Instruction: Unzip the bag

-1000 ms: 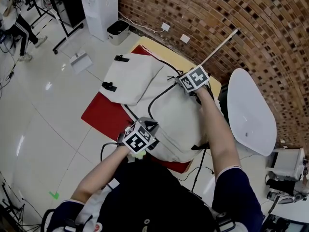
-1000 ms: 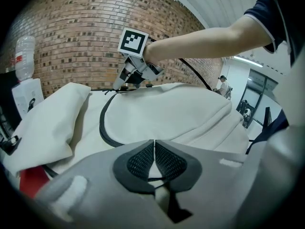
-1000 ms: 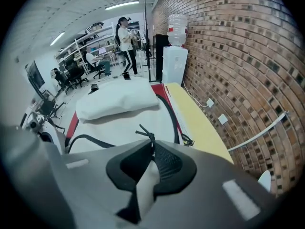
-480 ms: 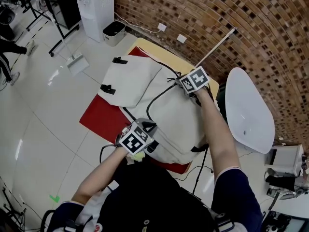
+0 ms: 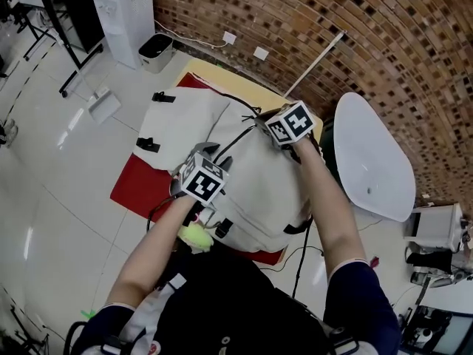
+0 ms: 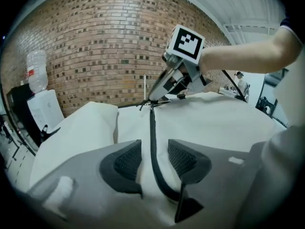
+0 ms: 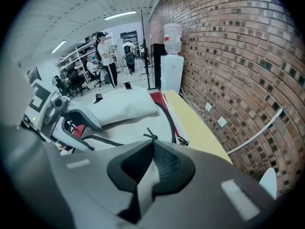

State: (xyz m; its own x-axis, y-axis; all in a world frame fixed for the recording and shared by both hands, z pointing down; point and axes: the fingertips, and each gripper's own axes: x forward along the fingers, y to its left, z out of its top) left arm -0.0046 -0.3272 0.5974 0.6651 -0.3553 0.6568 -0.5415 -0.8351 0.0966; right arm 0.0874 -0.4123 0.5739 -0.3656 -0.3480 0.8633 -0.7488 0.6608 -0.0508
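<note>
Jaws of the left claw (image 6: pixel 152 152) stand wide apart, having just opened. The black zipper (image 6: pixel 152 128) of the bag (image 6: pixel 219 123) runs up between the two pads, and neither pad presses on it. In the head view this claw (image 5: pixel 213 154) hangs over the middle of the bag (image 5: pixel 259 191), on the near stretch of the zipper (image 5: pixel 235 140).

The right claw (image 7: pixel 151 162) is pinched narrow on a pale strip of the bag's fabric, its jaws having drawn in over the last moment. A knotted black pull cord (image 7: pixel 149 136) lies just past its tips. From the left gripper view the right claw (image 6: pixel 153 99) points down at the far end of the zipper line, where the cords gather.

The zipper shows as one dark seam along the stretch between the two claws, and nothing of the bag's inside can be seen.

The bag is off-white and lies flat on a red mat (image 5: pixel 137 191) that covers a yellow-topped table (image 5: pixel 211 71). In the head view its long axis runs from the person up and to the left. The flap end, with two black buckles, points away toward the floor side. The zipper curves across the top face from the left claw to the right one, toward the brick wall (image 5: pixel 369 28).
</note>
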